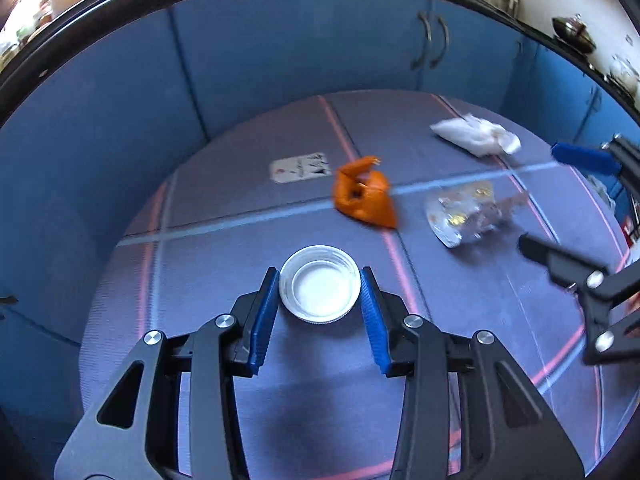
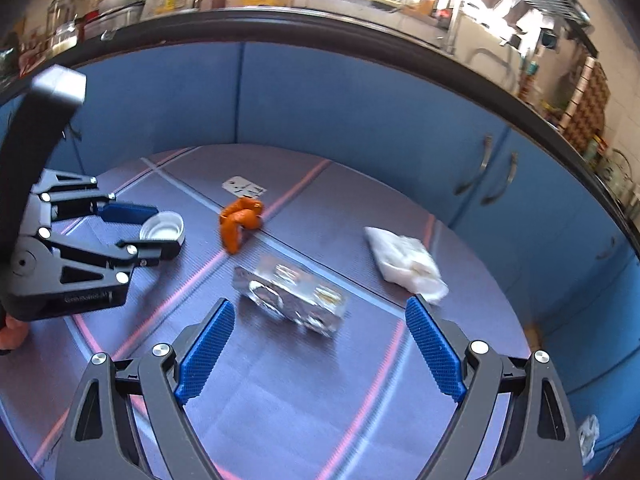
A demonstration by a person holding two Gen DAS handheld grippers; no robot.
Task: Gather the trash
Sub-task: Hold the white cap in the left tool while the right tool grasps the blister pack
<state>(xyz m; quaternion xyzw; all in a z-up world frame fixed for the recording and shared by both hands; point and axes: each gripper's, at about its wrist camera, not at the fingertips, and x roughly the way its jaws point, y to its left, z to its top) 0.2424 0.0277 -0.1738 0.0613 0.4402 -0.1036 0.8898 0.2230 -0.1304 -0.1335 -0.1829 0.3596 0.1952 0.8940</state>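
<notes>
1. White round plastic lid (image 1: 319, 289) sits open side up on the purple striped mat (image 1: 224, 208), right between the blue pads of the left gripper (image 1: 320, 300): jaws flank its rim, looks pinched, contact not fully sure
2. Right gripper (image 2: 320, 344) hangs spread wide, nothing in it
3. Crumpled clear plastic wrapper (image 2: 290, 296) lies dead ahead of the right gripper, just beyond the fingertips, long axis slanting crosswise to the jaws
4. Orange crumpled wrapper (image 2: 240, 222) and white crumpled tissue (image 2: 404, 264) lie farther out; right hand is nearer the clear one

Both wrist views angled down, close over mat (image 1: 248, 200), sharing orange wrapper (image 1: 362, 194).
</notes>
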